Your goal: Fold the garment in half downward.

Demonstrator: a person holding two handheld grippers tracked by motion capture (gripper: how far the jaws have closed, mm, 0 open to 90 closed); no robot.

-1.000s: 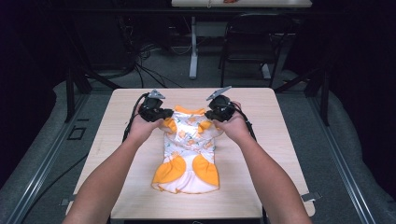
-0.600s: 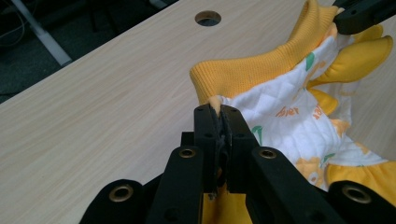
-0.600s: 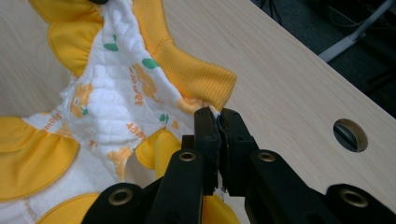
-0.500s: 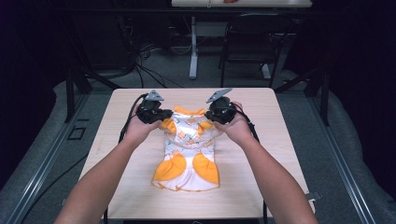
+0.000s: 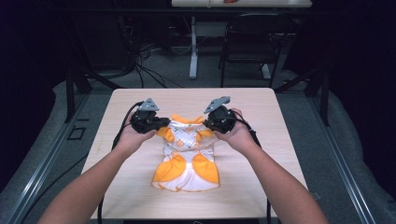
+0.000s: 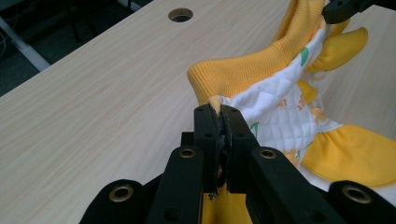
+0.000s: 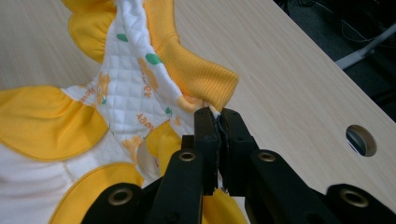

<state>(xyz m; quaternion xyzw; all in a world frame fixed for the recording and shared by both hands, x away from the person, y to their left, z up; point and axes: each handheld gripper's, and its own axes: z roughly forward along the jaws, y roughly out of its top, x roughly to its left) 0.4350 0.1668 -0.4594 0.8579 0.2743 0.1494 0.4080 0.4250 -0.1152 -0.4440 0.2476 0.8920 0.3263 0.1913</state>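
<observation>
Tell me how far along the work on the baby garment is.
Done: both grips are made. The left gripper and right gripper are each shut on a corner by the ribbed collar of the garment. In hand: the collar end is held up. Left: the lower end lies on the table; probably folding comes next.

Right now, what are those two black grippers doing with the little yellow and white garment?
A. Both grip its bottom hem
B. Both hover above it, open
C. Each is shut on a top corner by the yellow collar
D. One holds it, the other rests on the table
C: the left gripper and the right gripper each pinch the garment beside its ribbed yellow collar.
</observation>
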